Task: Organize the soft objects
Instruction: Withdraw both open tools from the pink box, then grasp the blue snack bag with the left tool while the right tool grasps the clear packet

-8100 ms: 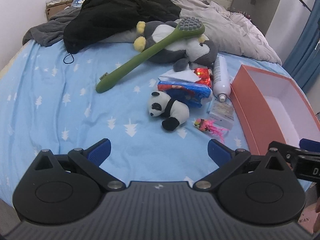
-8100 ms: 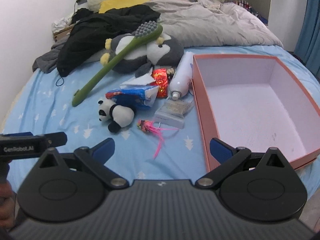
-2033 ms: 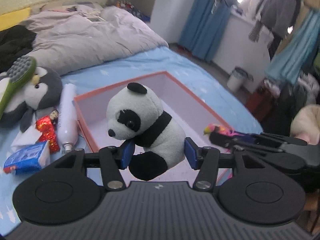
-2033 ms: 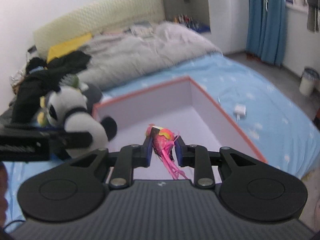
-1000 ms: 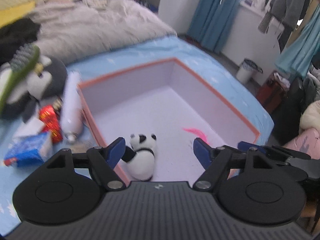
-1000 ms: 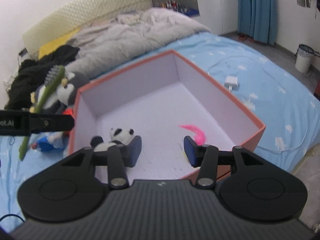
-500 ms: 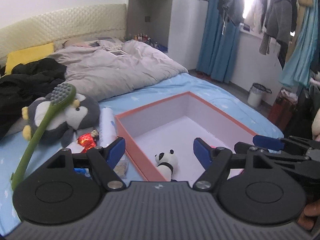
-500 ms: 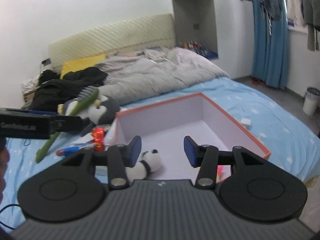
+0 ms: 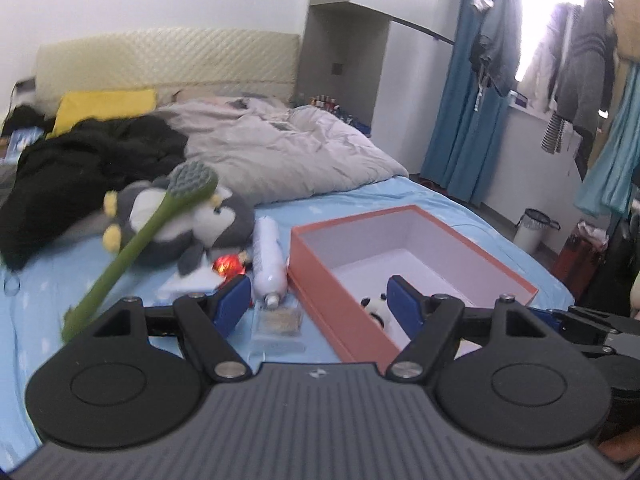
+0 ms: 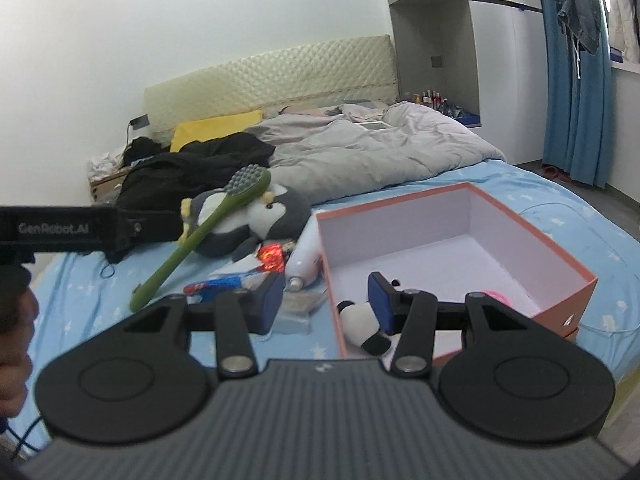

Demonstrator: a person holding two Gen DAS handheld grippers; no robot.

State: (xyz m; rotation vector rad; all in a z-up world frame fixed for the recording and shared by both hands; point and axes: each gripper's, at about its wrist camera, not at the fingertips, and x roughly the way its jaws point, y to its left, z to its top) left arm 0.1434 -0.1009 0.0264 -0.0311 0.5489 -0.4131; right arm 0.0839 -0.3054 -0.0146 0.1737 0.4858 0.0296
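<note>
Bedroom, bed with blue star sheet, grey duvet bunched by the headboard. Orange box sits open on the sheet on my right. Panda lies inside it at the near left corner; in the left view only its head shows past the wall. Something pink lies further right in the box, probably the feather toy, mostly hidden by my right gripper. Left gripper: jaws wide, nothing between them. Right gripper: jaws about half spread, empty, the box's left wall seen through the gap. Both hover above the sheet, clear of the box. Left of the box: white bottle just beside its wall, penguin plush with green brush lying across it, red item, blue packet, black clothes behind.
</note>
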